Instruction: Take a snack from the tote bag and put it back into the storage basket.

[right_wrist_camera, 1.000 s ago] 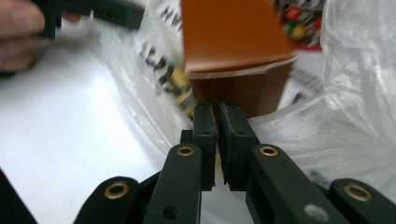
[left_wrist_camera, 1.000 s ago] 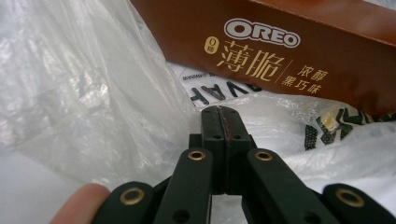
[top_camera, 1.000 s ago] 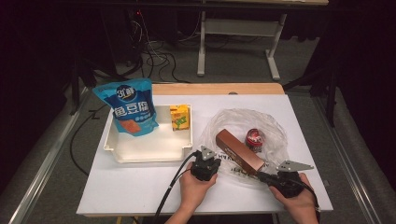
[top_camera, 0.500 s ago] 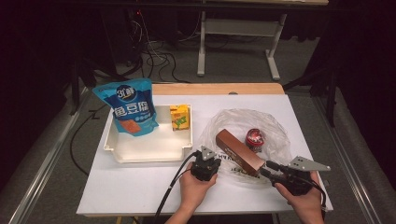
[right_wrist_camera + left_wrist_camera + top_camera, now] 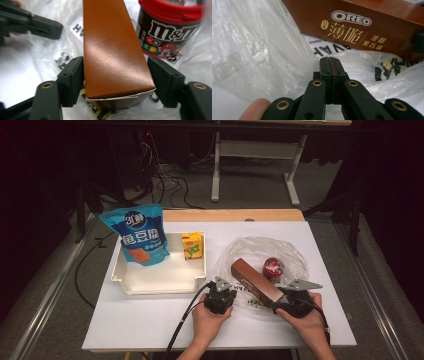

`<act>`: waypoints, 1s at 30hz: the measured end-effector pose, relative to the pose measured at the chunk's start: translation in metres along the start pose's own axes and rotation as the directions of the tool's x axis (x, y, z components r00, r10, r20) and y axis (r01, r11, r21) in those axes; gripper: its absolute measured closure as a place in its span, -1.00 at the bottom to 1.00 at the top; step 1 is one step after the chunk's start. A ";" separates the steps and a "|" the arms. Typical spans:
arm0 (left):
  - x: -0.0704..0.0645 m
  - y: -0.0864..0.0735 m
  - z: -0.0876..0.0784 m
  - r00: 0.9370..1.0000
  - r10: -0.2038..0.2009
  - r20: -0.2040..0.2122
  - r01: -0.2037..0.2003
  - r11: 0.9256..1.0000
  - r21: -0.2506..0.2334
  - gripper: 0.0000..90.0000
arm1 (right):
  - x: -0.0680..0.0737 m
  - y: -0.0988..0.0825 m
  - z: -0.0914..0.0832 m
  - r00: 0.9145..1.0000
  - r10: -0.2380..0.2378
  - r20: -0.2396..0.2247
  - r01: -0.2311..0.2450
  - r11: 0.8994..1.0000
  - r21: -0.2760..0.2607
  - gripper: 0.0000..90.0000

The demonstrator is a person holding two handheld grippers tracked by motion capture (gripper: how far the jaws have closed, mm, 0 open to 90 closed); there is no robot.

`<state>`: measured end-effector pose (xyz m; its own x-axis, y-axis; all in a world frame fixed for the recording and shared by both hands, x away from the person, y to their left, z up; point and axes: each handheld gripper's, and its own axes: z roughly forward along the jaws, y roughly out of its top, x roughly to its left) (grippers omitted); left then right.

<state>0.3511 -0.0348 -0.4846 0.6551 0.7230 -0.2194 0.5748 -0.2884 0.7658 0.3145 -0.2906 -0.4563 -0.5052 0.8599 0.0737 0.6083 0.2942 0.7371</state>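
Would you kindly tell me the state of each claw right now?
Left claw: closed, pinching the plastic bag.
Right claw: open, jaws just been opening; Oreo box between them, not gripped.

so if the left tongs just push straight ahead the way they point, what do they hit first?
Probably the clear plastic bag crumpled just past the shut left tongs; behind it lies the brown Oreo box. Depth is hard to judge, but the bag film looks nearest.
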 end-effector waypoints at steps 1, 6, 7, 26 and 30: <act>0.000 0.000 0.000 1.000 0.000 -0.001 0.000 1.000 -0.001 1.00 | 0.000 -0.002 0.003 1.000 -0.002 0.009 0.002 1.000 0.004 -0.19; 0.000 0.000 0.000 1.000 0.001 -0.002 -0.001 1.000 -0.001 1.00 | -0.001 -0.007 0.012 1.000 0.015 0.023 -0.014 1.000 -0.014 -0.08; 0.000 0.000 0.000 1.000 0.000 0.000 0.000 1.000 0.000 1.00 | 0.000 -0.007 0.011 1.000 0.010 0.019 -0.009 1.000 -0.017 -0.04; 0.001 0.001 0.001 1.000 -0.006 -0.001 0.006 1.000 0.010 1.00 | 0.009 0.015 -0.025 0.999 -0.040 0.005 0.040 0.990 -0.134 0.00; 0.000 0.001 0.001 1.000 -0.005 -0.001 0.005 1.000 0.011 1.00 | 0.008 0.025 -0.030 0.999 -0.054 -0.004 0.053 0.987 -0.150 0.00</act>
<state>0.3524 -0.0355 -0.4850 0.6513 0.7253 -0.2229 0.5839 -0.2915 0.7577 0.3072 -0.2889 -0.4169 -0.5397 0.8411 0.0360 0.4819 0.2735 0.8324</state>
